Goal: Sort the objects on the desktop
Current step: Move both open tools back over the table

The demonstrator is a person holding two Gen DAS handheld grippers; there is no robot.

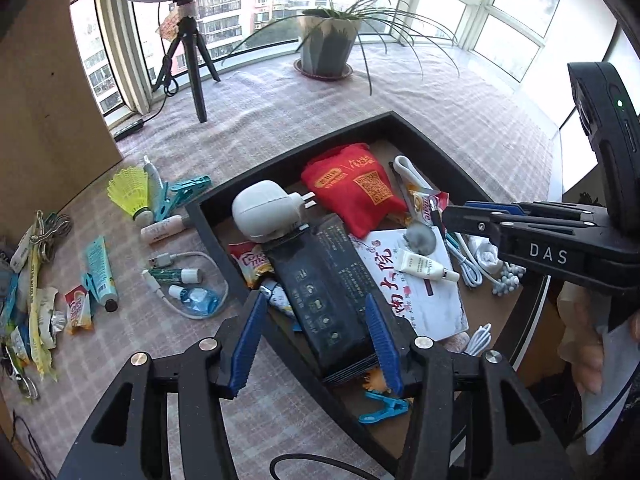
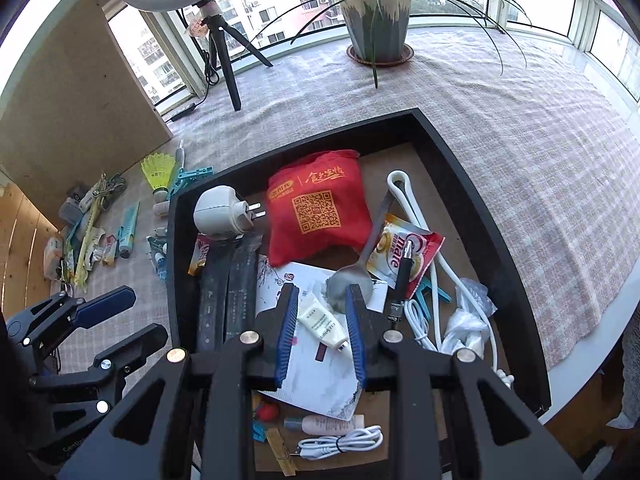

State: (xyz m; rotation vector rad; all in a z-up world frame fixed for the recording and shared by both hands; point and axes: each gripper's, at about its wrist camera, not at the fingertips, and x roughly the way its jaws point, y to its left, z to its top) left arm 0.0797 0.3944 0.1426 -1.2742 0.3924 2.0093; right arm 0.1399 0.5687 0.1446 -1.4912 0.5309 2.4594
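Note:
A black tray [image 1: 304, 148] [image 2: 288, 144] on the checked cloth holds a red pouch [image 1: 352, 188] [image 2: 316, 208], a white plug adapter [image 1: 264, 212] [image 2: 218, 212], a spoon [image 2: 348, 280] and a white booklet [image 1: 416, 300]. My left gripper [image 1: 316, 344] [image 2: 146, 314] hovers open over a flat black pack [image 1: 320, 300] in the tray without pressing on it. My right gripper [image 2: 322, 330] [image 1: 448, 216] is open above a small white tube [image 2: 324, 324] [image 1: 424, 266], which lies loose on the booklet.
Left of the tray lie a yellow shuttlecock [image 1: 130, 192], a teal tube [image 1: 100, 272], clips, a cable and wrappers. A potted plant [image 1: 326, 44] and a ring-light tripod [image 1: 192, 60] stand at the back. A wooden board [image 1: 40, 120] walls the left.

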